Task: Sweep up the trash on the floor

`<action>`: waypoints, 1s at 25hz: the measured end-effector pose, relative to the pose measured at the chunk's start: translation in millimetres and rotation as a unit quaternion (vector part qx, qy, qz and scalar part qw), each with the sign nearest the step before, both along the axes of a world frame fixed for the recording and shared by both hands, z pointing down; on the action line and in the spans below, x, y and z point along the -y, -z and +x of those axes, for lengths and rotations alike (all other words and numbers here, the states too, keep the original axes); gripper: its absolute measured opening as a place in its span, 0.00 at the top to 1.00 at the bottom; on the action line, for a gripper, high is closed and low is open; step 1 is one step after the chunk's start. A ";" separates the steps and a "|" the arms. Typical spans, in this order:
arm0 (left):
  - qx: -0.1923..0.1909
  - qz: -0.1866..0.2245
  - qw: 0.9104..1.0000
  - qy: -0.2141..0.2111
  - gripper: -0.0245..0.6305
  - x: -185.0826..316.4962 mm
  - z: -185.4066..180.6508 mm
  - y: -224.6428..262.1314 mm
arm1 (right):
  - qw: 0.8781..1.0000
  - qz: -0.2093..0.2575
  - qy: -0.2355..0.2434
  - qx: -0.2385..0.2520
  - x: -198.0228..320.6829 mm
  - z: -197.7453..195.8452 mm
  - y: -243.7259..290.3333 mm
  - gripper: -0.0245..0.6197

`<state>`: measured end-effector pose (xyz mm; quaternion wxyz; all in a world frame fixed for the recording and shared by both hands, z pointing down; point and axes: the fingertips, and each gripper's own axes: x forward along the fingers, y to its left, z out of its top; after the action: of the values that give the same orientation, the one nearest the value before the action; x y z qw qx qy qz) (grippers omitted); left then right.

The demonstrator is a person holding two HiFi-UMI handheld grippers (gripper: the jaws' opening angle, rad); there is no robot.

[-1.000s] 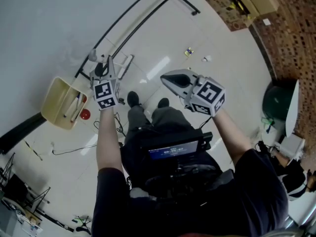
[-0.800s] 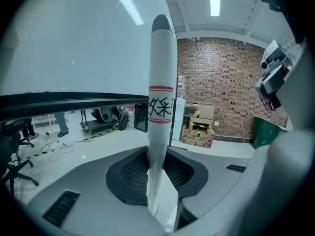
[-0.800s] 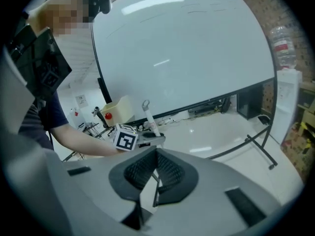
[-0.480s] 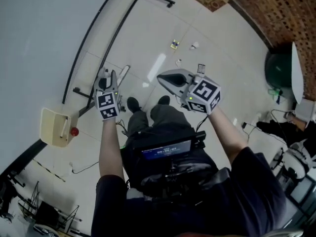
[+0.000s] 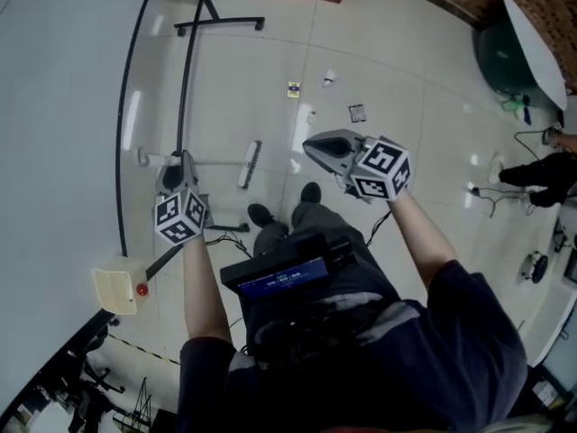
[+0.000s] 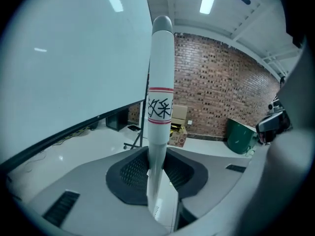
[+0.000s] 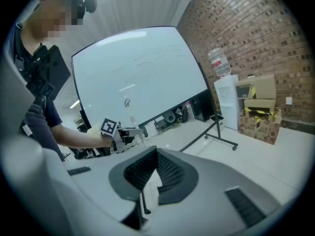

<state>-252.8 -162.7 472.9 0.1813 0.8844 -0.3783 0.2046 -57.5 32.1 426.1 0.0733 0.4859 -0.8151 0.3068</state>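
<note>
Approach step: we had left hand-held gripper [image 5: 179,162] clamped on the broom handle [image 6: 160,107], right hand-held gripper [image 5: 315,145] closed empty, trash [image 5: 358,113] on floor [image 5: 415,70] ahead; next we needed broom head [image 5: 250,164] behind it.

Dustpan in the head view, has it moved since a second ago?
No. The dustpan still lies just past the near end of the whiteboard's dark lower edge.

From the head camera we look steeply down to the floor [image 5: 406,61]. Each gripper camera sits close behind its own jaws — left faces the brick wall [image 6: 221,82], right sees the left gripper [image 7: 129,132], shared with the head view.
</note>
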 end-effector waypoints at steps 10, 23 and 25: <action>-0.046 0.066 0.993 -0.091 0.84 -31.3 137.4 126.8 | 0.998 0.020 0.011 -0.051 10.3 45.5 0.3 0.71; -0.162 0.090 0.970 -0.155 0.83 -58.0 229.1 228.4 | 0.972 0.054 0.039 -0.227 98.4 41.8 -19.1 0.52; -0.177 0.083 0.966 -0.171 0.83 -57.5 240.2 228.3 | 0.971 0.060 0.038 -0.230 107.3 46.2 -17.3 0.52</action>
<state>-12.6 -105.2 244.6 0.1339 0.9700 -0.1987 0.0410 -11.3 -75.2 443.4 0.2410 0.5157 -0.8111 0.1345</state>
